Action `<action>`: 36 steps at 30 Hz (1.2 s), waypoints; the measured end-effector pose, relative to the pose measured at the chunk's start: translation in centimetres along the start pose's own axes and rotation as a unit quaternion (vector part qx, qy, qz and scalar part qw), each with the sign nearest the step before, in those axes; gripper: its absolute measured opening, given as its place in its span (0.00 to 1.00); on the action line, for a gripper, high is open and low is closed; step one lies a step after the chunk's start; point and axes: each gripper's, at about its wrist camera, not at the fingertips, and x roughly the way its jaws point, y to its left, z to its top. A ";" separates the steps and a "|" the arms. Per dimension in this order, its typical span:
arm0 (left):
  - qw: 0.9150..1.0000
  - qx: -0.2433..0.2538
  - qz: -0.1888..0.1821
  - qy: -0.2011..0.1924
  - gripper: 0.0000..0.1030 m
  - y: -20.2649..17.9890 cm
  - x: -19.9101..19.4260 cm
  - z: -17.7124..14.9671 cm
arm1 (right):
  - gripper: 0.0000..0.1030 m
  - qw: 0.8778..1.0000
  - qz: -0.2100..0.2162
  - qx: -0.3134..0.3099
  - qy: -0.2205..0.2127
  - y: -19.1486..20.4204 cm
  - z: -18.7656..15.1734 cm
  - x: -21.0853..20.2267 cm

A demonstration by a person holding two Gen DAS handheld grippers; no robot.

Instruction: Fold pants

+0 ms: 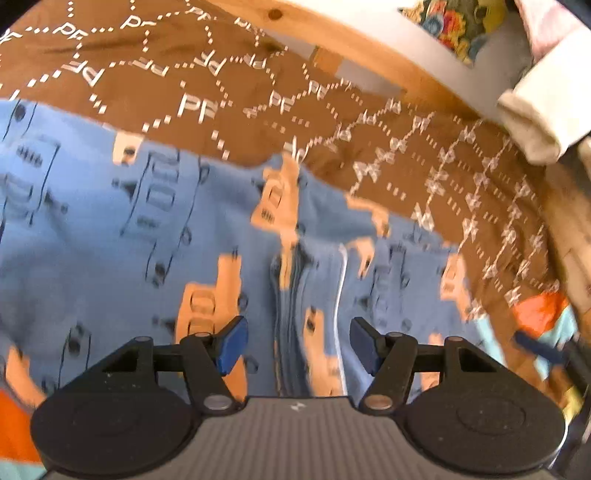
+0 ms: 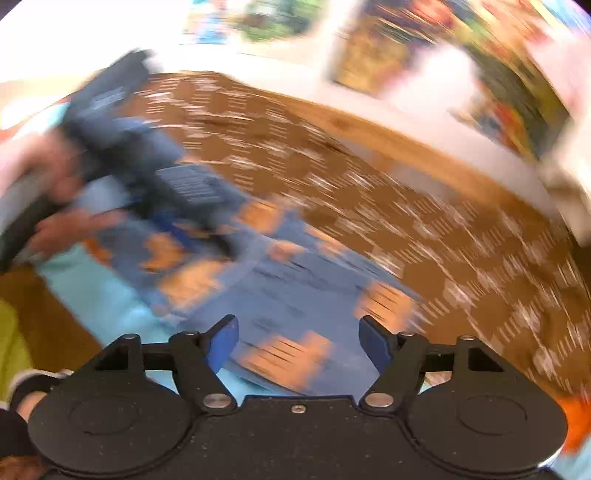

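Blue cotton pants with orange and dark truck prints [image 1: 155,221] lie spread on a brown bedcover with white dotted hexagons [image 1: 155,74]. The left gripper [image 1: 295,343] and right gripper [image 2: 297,343] hover above the fabric, both spread wide, gripping nothing.

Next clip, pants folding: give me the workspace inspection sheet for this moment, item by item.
Surface: brown cover with a white dotted PF pattern, wooden edge beyond it.
Job's things: blue pants with orange prints lying spread on the cover, a bunched seam down the middle.
Clutter: light blue and orange fabric at the side; folded white cloth past the edge.
Grippers: left gripper open above the pants, nothing between the fingers; right gripper open, nothing held. The right wrist view is heavily blurred.
Cables: nothing seen.
Surroundings: colourful patterned items in the background, too blurred to name.
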 end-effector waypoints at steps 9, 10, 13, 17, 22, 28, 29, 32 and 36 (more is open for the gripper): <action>0.995 0.068 0.066 -0.007 0.65 -1.9 0.6 -1.5 | 0.71 0.956 0.086 0.271 0.067 -11.4 -2.9 4.6; 0.995 0.074 0.068 -0.007 0.66 -2.0 0.6 -1.6 | 0.71 0.957 0.089 0.270 0.065 -11.2 -2.7 5.0; 0.993 0.087 0.074 -0.011 0.67 -2.2 0.6 -1.8 | 0.71 0.973 0.078 0.214 0.050 -9.1 -1.6 5.1; 0.993 0.052 0.086 -0.059 0.67 -1.7 -0.8 -1.8 | 0.70 0.994 0.061 0.089 0.018 -5.3 -0.4 5.0; 0.989 0.033 0.082 -0.122 0.74 -1.8 -1.6 -0.7 | 0.72 0.999 -0.002 -0.024 0.029 -2.5 -1.6 6.4; 0.984 0.038 0.152 -0.081 0.80 -1.4 1.9 0.7 | 0.80 0.999 -0.037 -0.005 -0.029 -4.4 0.0 5.5; 0.985 0.026 0.149 -0.081 0.80 -1.3 1.9 0.9 | 0.80 0.999 -0.042 -0.007 -0.032 -4.8 0.5 6.0; 0.985 0.039 0.151 -0.074 0.82 -1.2 1.9 1.0 | 0.80 0.997 -0.066 -0.013 -0.036 -5.7 1.5 8.3; 0.983 0.059 0.155 -0.073 0.84 -1.1 1.5 0.5 | 0.88 0.996 -0.089 -0.017 0.010 -7.0 1.5 12.6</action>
